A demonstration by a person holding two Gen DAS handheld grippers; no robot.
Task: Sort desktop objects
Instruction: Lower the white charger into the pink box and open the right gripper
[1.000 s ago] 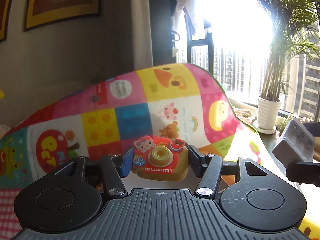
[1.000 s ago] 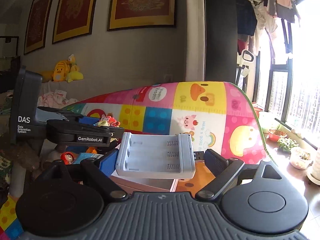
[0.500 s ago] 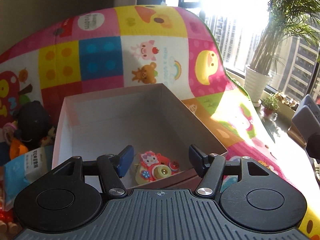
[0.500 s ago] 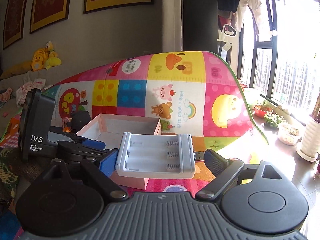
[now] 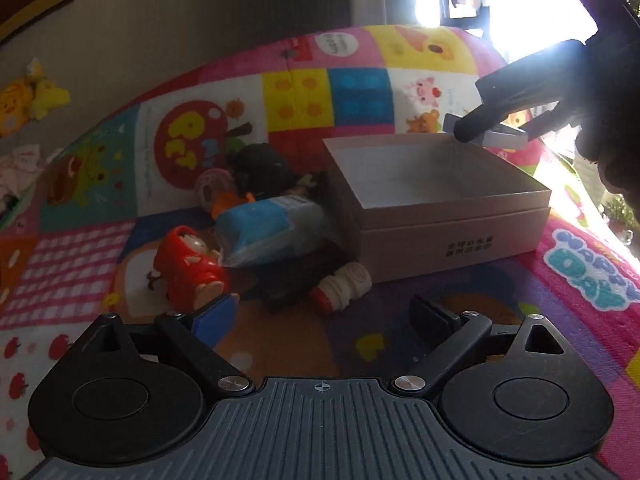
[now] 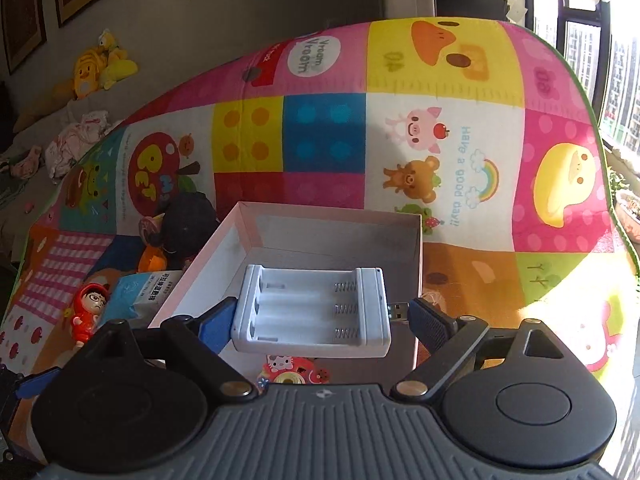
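Note:
My left gripper (image 5: 322, 316) hangs low over the colourful play mat (image 5: 400, 344), its jaws opening with nothing between them. Just ahead lie a red doll figure (image 5: 186, 268), a blue packet (image 5: 264, 228) and a small white bottle with a red cap (image 5: 344, 286). The open pink cardboard box (image 5: 452, 236) stands to the right. My right gripper (image 6: 322, 322) is shut on a white battery charger (image 6: 312, 312) and holds it above the box (image 6: 328, 216). A Hello Kitty toy camera (image 6: 294, 374) lies inside the box, under the charger.
A black soft toy (image 5: 260, 168) and an orange item (image 5: 230, 202) lie behind the packet, and a dark flat case (image 5: 296, 280) lies beside the bottle. The mat curls up behind the box. Yellow plush toys (image 6: 100, 68) sit on a sofa at far left.
The left gripper let the toy camera go into the box, then drew back, sank toward the mat and spread its jaws. The right gripper carried the charger forward to over the box.

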